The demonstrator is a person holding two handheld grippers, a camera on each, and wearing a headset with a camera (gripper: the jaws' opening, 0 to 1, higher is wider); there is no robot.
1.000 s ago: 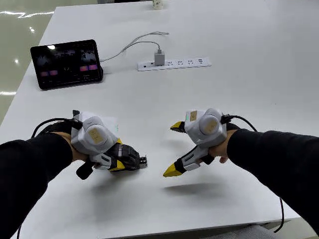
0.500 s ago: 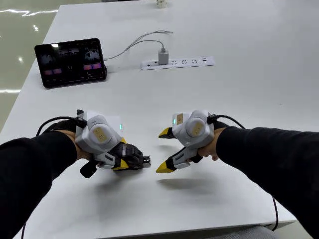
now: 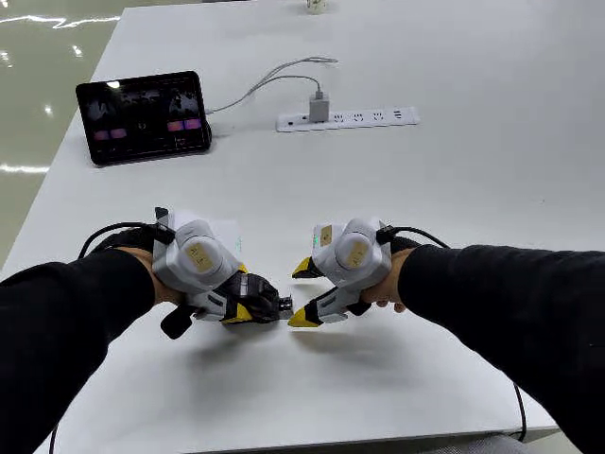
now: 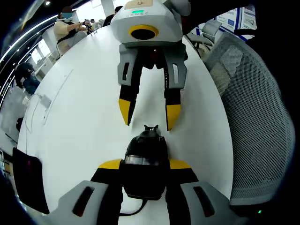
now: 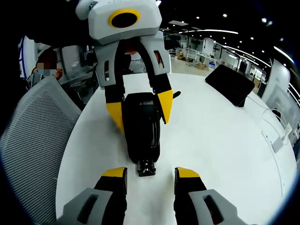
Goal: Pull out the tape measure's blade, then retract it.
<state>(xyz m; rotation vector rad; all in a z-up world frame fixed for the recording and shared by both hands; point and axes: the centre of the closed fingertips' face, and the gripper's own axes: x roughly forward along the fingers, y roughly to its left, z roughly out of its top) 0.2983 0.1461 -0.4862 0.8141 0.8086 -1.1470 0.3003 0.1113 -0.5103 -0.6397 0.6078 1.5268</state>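
Now the right gripper (image 3: 301,294) has closed in leftward, jaws wide astride the hook (image 5: 146,168) of the black plastic tape measure (image 3: 263,303), clamped in the jaws of the left gripper (image 3: 244,307) over the white surface (image 3: 425,189). Blade undrawn; pinch judged next.

Left gripper (image 3: 251,300) clamped; right gripper (image 3: 302,293) jaws apart.

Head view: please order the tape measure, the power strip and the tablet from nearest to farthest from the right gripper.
1. tape measure: directly left of the right gripper, clamped in the left gripper.
2. power strip: ahead, further up the table.
3. tablet: ahead and well off to the left.
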